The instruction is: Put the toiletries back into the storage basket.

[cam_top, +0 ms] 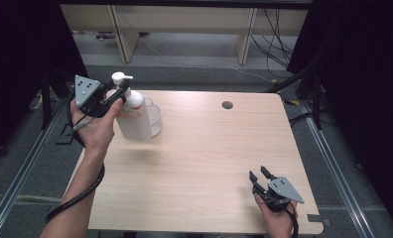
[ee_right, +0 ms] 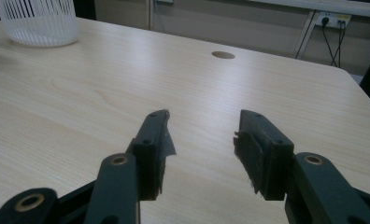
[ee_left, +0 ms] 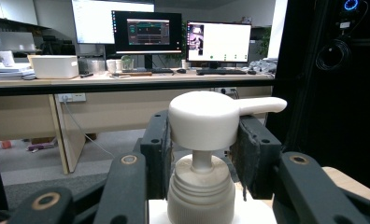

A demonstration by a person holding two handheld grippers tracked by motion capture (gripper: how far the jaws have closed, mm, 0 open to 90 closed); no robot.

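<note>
Nearest to us, our right tool sits low at the near right corner of the desk, its jaws spread with nothing between them; in the right gripper view they point across bare wood toward the cable hole. We judge it is parked there to leave the far left side free for the other hand, yet close enough to come in if a second grip is wanted

Farther off, at the far left of the desk, our left tool is clamped on the neck of the bottle, just under the pump. The left gripper view shows why that spot suits: the jaws stand on either side of the thin stem and ribbed collar, and the wide pump head overhangs them, so the bottle should not slip down if lifted. The bottle stands upright, which keeps the liquid from running toward the spout

Just behind it, touching or nearly so, is a white basket, its slatted wall clear from the right tool's side. We cannot tell whether the bottle's base rests on the desk or hangs just above it
</note>
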